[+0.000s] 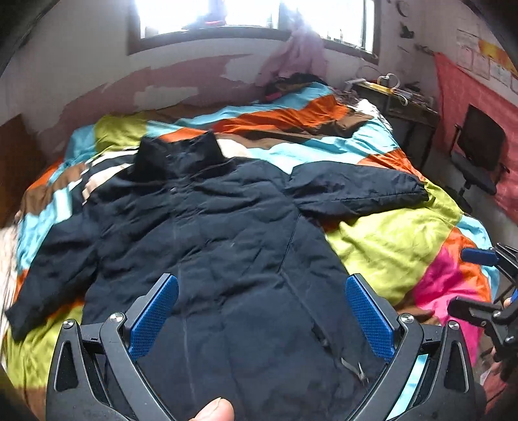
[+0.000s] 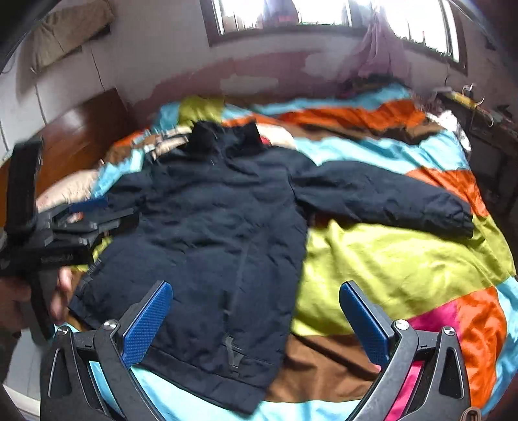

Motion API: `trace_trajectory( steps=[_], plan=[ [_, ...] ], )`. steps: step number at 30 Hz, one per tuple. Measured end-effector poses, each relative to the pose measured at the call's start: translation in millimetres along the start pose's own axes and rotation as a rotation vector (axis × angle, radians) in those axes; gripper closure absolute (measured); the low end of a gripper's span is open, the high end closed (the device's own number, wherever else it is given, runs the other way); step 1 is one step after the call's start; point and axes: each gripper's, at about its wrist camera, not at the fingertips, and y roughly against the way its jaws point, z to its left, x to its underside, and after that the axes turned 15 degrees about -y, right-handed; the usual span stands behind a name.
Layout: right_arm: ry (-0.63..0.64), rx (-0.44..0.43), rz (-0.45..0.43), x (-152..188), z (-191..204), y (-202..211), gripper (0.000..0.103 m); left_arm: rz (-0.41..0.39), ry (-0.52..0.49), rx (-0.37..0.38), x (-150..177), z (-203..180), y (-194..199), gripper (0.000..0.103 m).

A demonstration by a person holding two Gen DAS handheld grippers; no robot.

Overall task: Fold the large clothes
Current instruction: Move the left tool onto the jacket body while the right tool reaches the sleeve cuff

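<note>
Left gripper (image 1: pixel 262 311) jaws wide, empty, over the near hem of the dark jacket (image 1: pixel 210 233). Right gripper (image 2: pixel 255 317) also wide, empty, near the hem's right corner. Jacket spread flat on striped bedspread (image 1: pixel 395 233), sleeves out, collar far.

Daylight enters through the window (image 1: pixel 252 16) on the far wall; on both my feeds the panes are blown out to white, with glare spilling onto the wall below. The room is moderately bright, shadows soft. The dark jacket (image 1: pixel 210 233) reads nearly black, its folds hard to make out. I note motion blur across the striped bedcover (image 2: pixel 388 259), worst at the left in both views. Fisheye bending curves the walls, and the corners vignette to black.
</note>
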Motion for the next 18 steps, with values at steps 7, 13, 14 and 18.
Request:
trace_trajectory(
  steps=[7,13,14,18],
  plan=[
    [0.013,0.105,-0.015,-23.8,-54.1,-25.5,0.0,0.07,-0.058,0.031,-40.4,8.5,-87.0,0.002],
    [-0.05,0.128,-0.015,-52.7,-115.1,-49.7,0.0,0.122,-0.071,0.082,-66.0,15.6,-176.2,0.002],
    [-0.066,0.136,-0.009,-59.4,-130.7,-55.5,0.0,0.126,-0.061,0.079,-70.8,18.6,-193.0,0.002],
    [-0.098,0.169,-0.011,-78.0,-165.1,-69.1,0.0,0.157,-0.06,0.014,-87.3,25.5,-245.9,0.002]
  ],
)
